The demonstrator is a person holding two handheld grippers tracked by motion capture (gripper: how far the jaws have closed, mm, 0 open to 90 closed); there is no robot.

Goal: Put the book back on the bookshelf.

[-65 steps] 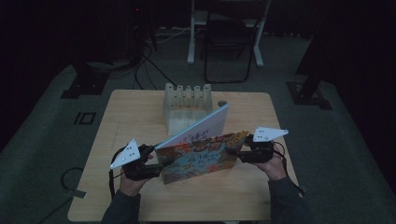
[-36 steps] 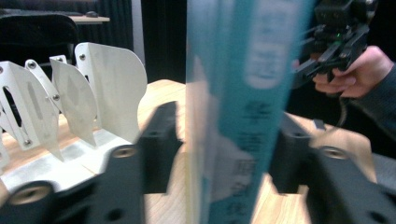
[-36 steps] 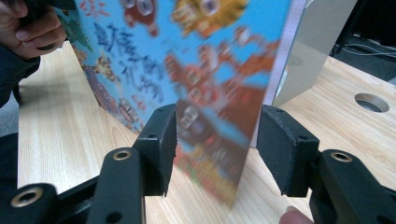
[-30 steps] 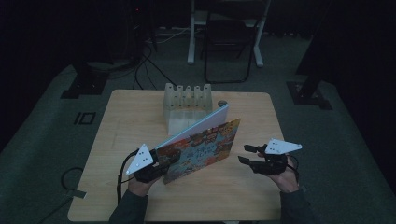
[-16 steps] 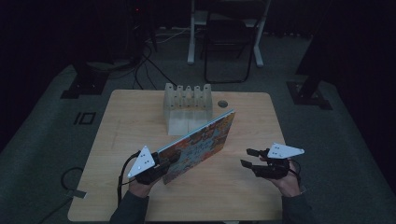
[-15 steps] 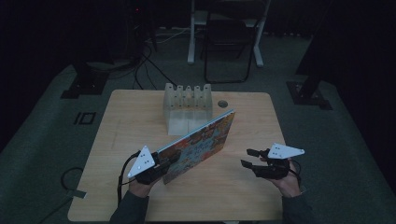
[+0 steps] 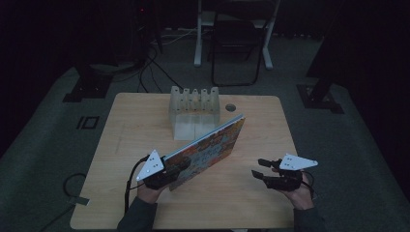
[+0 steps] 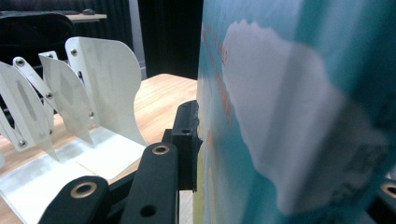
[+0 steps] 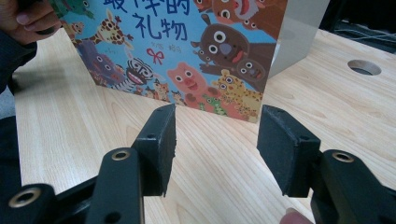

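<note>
Picture book [image 7: 209, 149] stood on edge near table [image 7: 130, 121] centre, tilted, long side running from 7 o'clock up to 1 o'clock. Clamped at its 7 o'clock corner by left gripper [image 7: 169, 167], jaws just eased slightly yet pressing on the cover; one black pad [image 8: 187, 144] flat against the page in the left gripper view. Right gripper [image 7: 261, 169] at 4 o'clock of the book, well apart from it, jaws apart with nothing between, pointing towards the cartoon-animal cover [image 9: 187, 51]. White slotted rack [image 7: 194, 108] at 12 o'clock, just behind the book. Round hole [image 7: 230, 107] just beside the rack, at 3 o'clock.
</note>
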